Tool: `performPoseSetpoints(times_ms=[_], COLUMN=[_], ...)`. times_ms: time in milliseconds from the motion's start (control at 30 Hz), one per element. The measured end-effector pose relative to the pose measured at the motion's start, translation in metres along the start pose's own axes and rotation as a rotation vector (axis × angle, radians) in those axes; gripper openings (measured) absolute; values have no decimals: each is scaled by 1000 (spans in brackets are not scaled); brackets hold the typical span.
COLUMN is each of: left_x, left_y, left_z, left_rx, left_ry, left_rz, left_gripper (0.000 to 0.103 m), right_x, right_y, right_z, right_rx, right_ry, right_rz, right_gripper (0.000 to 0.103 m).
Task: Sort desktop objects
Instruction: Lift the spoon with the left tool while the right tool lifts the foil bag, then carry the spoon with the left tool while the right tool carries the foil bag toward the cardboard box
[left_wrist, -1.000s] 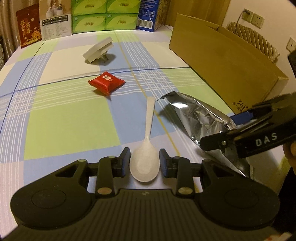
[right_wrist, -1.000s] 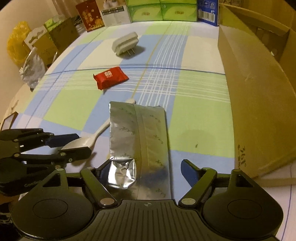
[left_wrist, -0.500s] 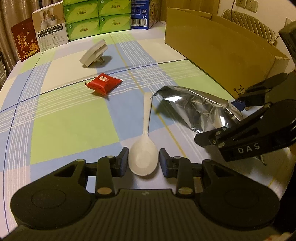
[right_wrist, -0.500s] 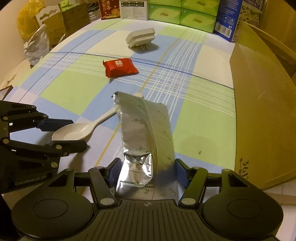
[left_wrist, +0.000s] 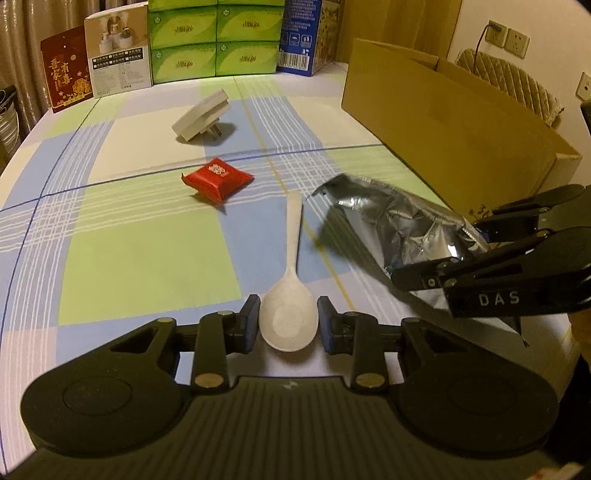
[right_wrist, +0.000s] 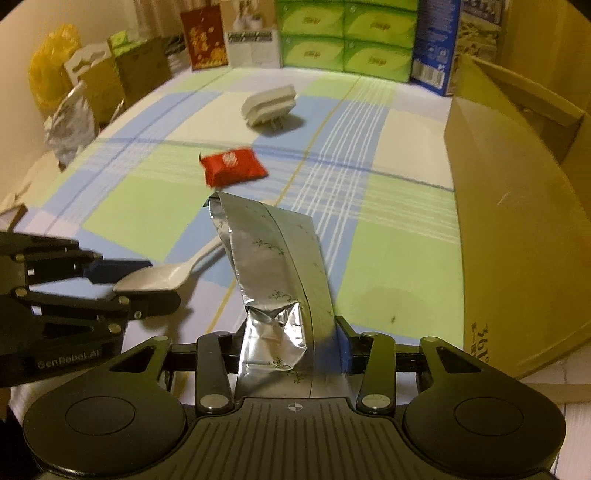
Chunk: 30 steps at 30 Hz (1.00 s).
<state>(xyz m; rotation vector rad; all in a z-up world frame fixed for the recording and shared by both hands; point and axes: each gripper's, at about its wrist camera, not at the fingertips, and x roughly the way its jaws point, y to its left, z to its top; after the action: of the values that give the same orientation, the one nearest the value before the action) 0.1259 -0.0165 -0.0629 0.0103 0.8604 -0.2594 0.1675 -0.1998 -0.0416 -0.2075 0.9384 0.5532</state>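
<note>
- left gripper (left_wrist: 288, 319) low over the checked tablecloth (left_wrist: 147, 251); jaws closed on the bowl of the white spoon (left_wrist: 290, 295), handle pointing away
- red packet (left_wrist: 218, 180) and white plug adapter (left_wrist: 201, 117) lie further back; print blurred
- right gripper (right_wrist: 291, 343) clamps the crinkled foil bag (right_wrist: 273, 266), far end raised; its lower end hidden
- cardboard box (left_wrist: 443, 122) at right, cut off

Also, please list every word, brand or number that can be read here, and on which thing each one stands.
"DAS": on the side of the right claw.
"GenRobot.AI": on the side of the left claw.
"361", partly cut off: on the cardboard box.
Red box: gold Chinese characters, not surely readable.
Green tissue boxes, blue box, red packet: print too small or blurred.
</note>
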Motion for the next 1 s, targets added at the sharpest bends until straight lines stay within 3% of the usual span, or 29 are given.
performPoseSetpoints(times_ms=[733, 1000], left_x=[-6, -30], left_y=[-10, -22], left_z=[2, 9], left_rx=[6, -43], left_ry=[-18, -51], left_rz=[22, 40], left_gripper=[27, 27], right_x=[-35, -63], right_y=[-10, -11], right_z=[-16, -19], right_rx=[187, 229], right_ry=[-65, -95], right_rz=[12, 13], right_gripper=[40, 40])
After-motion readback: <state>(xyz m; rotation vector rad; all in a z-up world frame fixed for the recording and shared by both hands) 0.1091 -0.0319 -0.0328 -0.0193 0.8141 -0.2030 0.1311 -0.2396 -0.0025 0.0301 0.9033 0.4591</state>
